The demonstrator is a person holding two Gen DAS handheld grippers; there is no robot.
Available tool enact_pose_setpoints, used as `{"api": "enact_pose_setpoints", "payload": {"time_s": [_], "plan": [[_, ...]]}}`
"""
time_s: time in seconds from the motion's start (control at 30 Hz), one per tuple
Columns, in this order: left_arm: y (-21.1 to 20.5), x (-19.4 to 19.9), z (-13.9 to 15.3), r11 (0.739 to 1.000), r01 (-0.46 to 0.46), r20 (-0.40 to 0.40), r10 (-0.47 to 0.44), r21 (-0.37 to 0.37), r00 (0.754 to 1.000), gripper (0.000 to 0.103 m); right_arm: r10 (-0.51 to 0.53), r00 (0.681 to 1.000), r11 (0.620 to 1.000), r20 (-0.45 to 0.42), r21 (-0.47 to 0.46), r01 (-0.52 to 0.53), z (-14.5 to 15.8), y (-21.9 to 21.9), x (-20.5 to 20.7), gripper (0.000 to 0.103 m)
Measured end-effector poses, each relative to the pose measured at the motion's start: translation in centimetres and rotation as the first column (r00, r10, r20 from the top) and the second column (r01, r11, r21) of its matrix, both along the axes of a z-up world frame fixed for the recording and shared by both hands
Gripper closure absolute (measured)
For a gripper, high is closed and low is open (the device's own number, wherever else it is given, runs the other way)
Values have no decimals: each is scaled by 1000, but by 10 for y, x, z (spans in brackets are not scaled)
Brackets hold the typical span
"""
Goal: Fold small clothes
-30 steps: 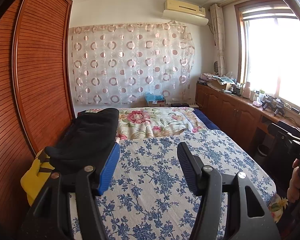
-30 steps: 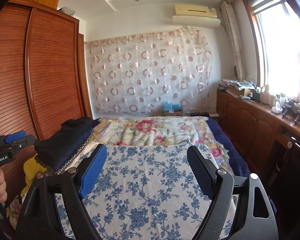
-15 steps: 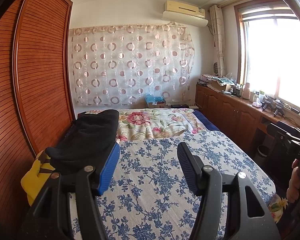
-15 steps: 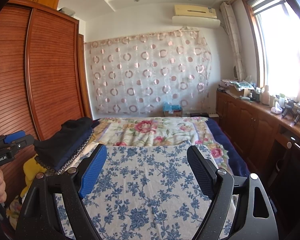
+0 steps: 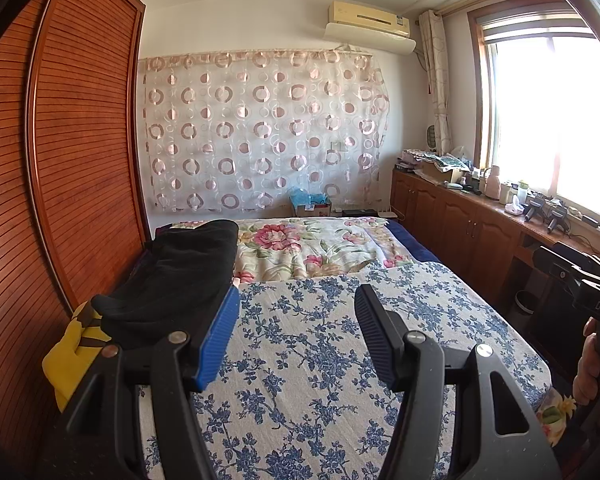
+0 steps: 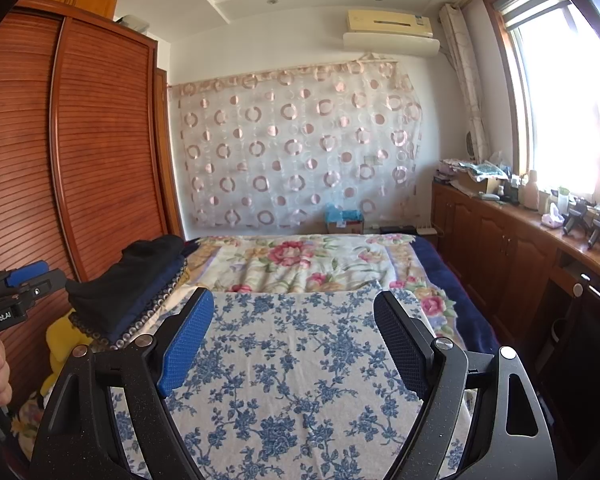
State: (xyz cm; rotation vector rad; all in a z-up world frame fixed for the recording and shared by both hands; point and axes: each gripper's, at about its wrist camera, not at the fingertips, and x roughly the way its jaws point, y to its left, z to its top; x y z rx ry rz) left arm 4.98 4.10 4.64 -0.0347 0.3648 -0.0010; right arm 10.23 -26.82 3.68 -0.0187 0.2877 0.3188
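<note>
Apparently no garment is being held: left gripper (image 5: 296,336) and right gripper (image 6: 292,340) jaws are being kept open, empty, above the bed (image 6: 300,368). Folded dark clothes (image 5: 180,276) are lying stacked at the bed's left edge; one is likely to be fetched next.

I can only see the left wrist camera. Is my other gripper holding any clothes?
Observer: No. The right gripper is open, with nothing between its fingers. Only the blue flowered sheet shows past it.
Operator: What's under the black pile?
Observer: From the right wrist view, the black pile lies on a dark blue layer, and under that there's a bead-edged piece.
</note>
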Motion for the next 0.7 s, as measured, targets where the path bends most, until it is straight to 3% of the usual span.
{"api": "enact_pose_setpoints", "payload": {"time_s": [0.7], "plan": [[0,-1,2,1000,0,0,0,5,1000,43,-3,1000,1000,3,-1,3,-2,-2,0,19]]}}
